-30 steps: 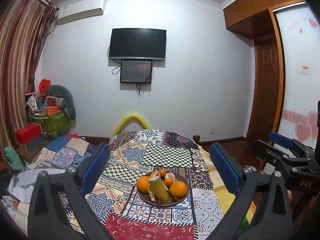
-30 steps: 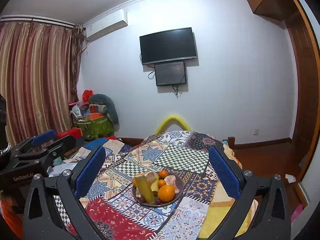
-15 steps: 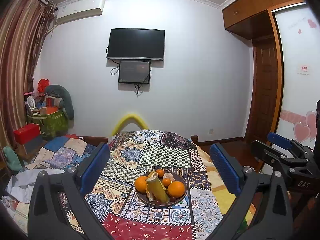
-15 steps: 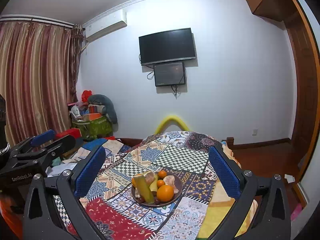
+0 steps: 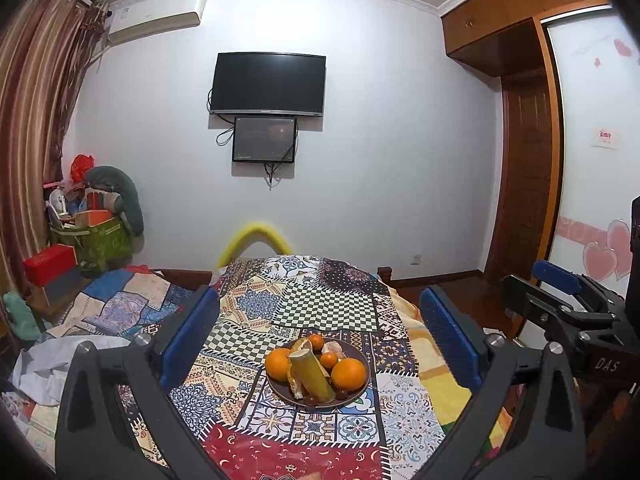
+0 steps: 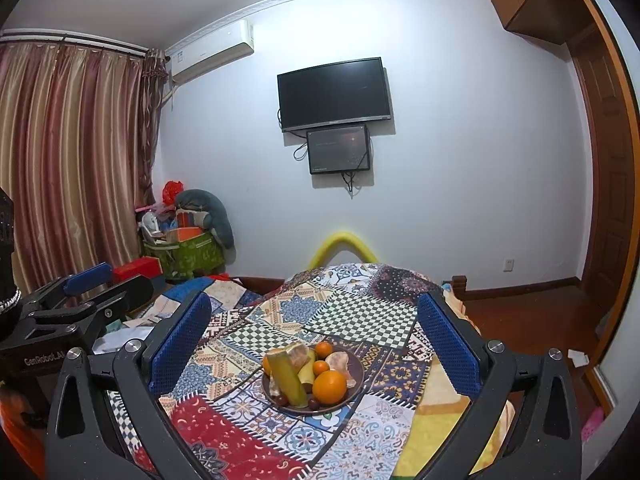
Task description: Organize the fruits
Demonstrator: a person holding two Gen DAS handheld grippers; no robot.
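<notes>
A brown plate (image 5: 356,394) of fruit sits on a patchwork-covered table (image 5: 328,308). It holds oranges (image 5: 349,374), small tangerines, a yellow-green cane stalk (image 5: 312,376), peeled segments and dark grapes. In the right wrist view the plate (image 6: 354,386) holds the same orange (image 6: 329,387) and stalk (image 6: 286,376). My left gripper (image 5: 320,336) is open and empty, held above and short of the plate. My right gripper (image 6: 314,340) is open and empty, also short of the plate.
The right gripper's body (image 5: 568,320) shows at the right of the left view; the left gripper's body (image 6: 60,312) shows at the left of the right view. A bed with quilts (image 5: 100,308) lies left. A yellow padded chair back (image 5: 256,240) stands beyond the table.
Both views have shifted slightly; the plate sits a little higher and nearer the middle between the fingers. Both grippers stay open.
</notes>
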